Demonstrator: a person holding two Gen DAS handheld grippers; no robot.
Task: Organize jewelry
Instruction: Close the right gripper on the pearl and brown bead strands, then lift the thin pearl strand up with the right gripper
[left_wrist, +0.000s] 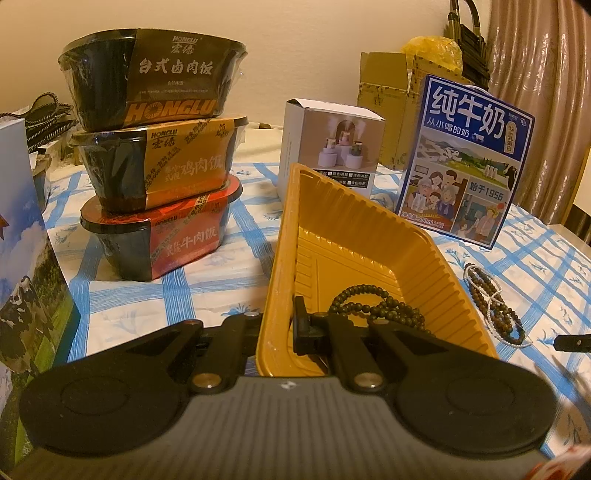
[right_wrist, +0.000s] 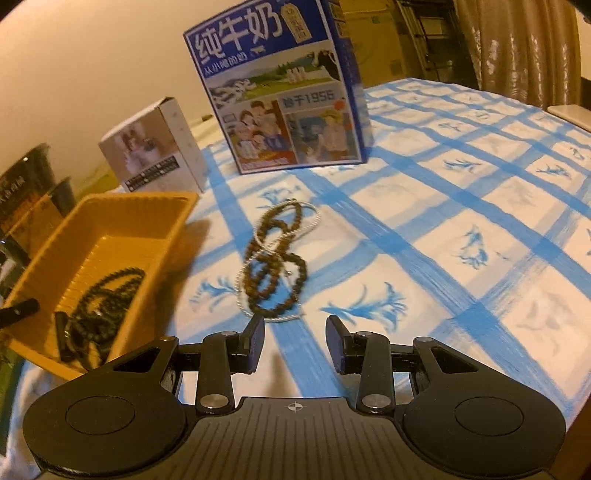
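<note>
A table under a blue-and-white checked tablecloth (right_wrist: 461, 184) carries everything, and the yellow ribbed plastic tray (left_wrist: 369, 236) serves as the landmark. Behind and left of the tray stands a stack of three Honglu self-heating rice bowls (left_wrist: 155, 155). Behind and right of the tray stands a blue pure-milk carton (left_wrist: 465, 162), and directly behind the tray sits a small white product box (left_wrist: 328, 147). Further back, beyond the tray, is a brown cardboard box (left_wrist: 388, 96).

The left gripper (left_wrist: 280, 332) is clamped on the tray's near rim, one finger inside the tray and one outside. The right gripper (right_wrist: 295, 339) hovers over the cloth to the right of the tray, its jaws apart with nothing between them.

A dark beaded necklace (left_wrist: 373, 306) lies coiled inside the tray at its near end. To the right of the tray, on the cloth, lies a tangle of brown beaded bracelets (right_wrist: 277, 266) with a thin white bead strand (right_wrist: 310, 218), just ahead of the right gripper's fingertips.
</note>
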